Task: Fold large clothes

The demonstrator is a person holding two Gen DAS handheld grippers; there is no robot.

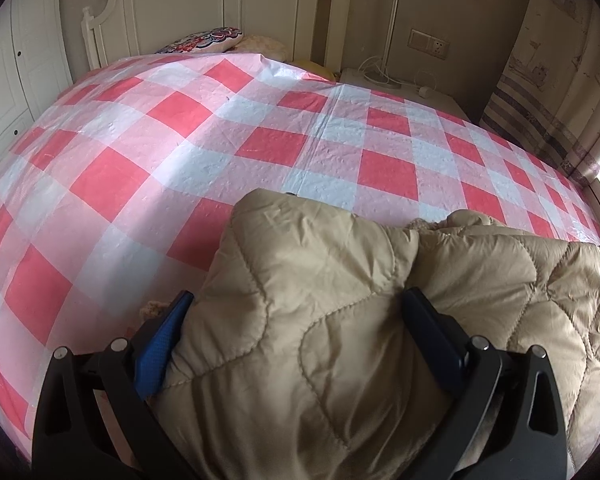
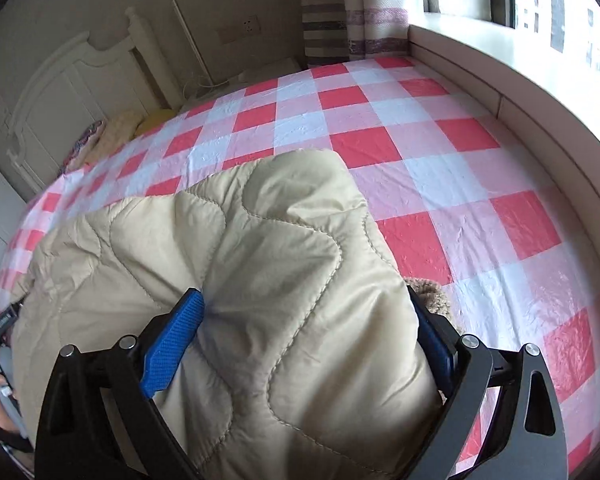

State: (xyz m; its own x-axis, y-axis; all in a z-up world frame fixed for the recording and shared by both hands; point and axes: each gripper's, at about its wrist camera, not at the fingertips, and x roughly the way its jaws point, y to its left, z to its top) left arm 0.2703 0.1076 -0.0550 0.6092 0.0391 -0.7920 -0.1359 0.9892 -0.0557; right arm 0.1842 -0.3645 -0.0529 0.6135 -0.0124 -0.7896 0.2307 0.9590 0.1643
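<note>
left wrist view: left gripper is set wide around a thick bundle of the jacket; blue pad and the far finger both lie against the fabric, so it is read as a wide grip on padding, not empty jaws.
right wrist view: right gripper also straddles a fat fold of the jacket; blue pad touches fabric, far finger is half buried; whether it presses or only brackets cannot be told for sure, but it looks like a hold.
step in hand: judged as carrying a folded half of the jacket over, both ends gripped, to lay it flat.
how to do it well: both grippers should be kept level with each other so the fold edge lands straight; padding should be lowered, not dropped, since trapped air will spring it back; release is best made only once the layer rests on the bed, then the top pressed flat.
risk: slick shell may slip from wide jaws; fleece lining may drag and skew the fold.
jacket look: beige, quilted in wavy stitched panels, puffy, slightly glossy; curly fleece lining shows at one edge.
jacket place: bunched at the near side of the bed, on the red-white checked sheet, most of it bare beyond.
</note>
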